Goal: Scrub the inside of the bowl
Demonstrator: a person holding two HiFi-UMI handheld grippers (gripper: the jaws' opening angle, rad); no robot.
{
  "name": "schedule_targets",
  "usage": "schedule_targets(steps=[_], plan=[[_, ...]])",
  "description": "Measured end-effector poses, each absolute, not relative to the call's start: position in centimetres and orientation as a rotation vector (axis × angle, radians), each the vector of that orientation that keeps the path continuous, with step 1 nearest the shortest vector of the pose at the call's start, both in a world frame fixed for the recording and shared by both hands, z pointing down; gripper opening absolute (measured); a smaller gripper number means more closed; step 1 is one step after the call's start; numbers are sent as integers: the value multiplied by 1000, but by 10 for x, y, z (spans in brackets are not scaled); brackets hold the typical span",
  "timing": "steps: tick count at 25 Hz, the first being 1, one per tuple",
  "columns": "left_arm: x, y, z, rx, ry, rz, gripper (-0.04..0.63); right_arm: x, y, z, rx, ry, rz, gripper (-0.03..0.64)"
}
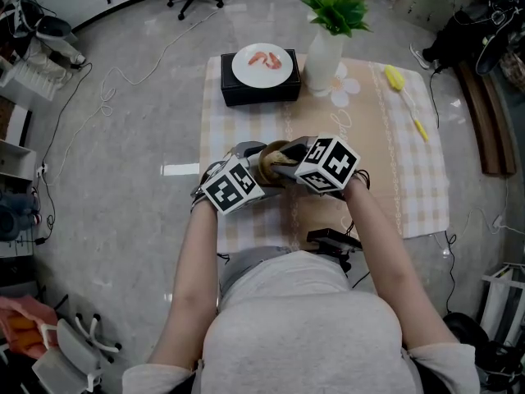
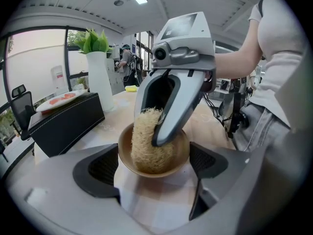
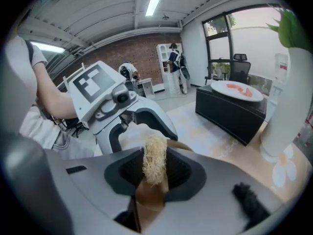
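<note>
In front of the black box [image 1: 259, 84], the bowl [image 2: 182, 150] sits between the left gripper's [image 2: 154, 173] wide-spread jaws, apparently pinched at its rim, so the right gripper [image 3: 154, 180], clamped on the loofah [image 3: 155, 158], should press firmly around the wall.

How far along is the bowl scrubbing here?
Done: the left gripper clamps the bowl by its sides, and the right gripper grips the loofah. In hand: the loofah is down inside the bowl, against its wall. Left: finishing the scrub, then letting go of both; how clean the bowl is cannot be judged.
</note>
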State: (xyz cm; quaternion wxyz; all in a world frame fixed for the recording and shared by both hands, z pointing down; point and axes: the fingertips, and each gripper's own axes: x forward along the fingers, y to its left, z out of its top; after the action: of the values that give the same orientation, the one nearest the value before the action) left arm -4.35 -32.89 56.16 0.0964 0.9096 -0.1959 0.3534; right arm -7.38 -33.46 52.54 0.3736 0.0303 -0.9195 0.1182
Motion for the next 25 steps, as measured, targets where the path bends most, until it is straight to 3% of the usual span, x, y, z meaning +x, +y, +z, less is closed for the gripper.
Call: schedule_targets(steps=[11, 25], plan=[[-44, -329, 561, 2698, -590, 1039, 466, -50, -375, 534, 422, -2296, 370, 98], [-43, -332, 563, 2700, -592, 1022, 466, -29, -341, 537, 309, -2161, 465, 98]])
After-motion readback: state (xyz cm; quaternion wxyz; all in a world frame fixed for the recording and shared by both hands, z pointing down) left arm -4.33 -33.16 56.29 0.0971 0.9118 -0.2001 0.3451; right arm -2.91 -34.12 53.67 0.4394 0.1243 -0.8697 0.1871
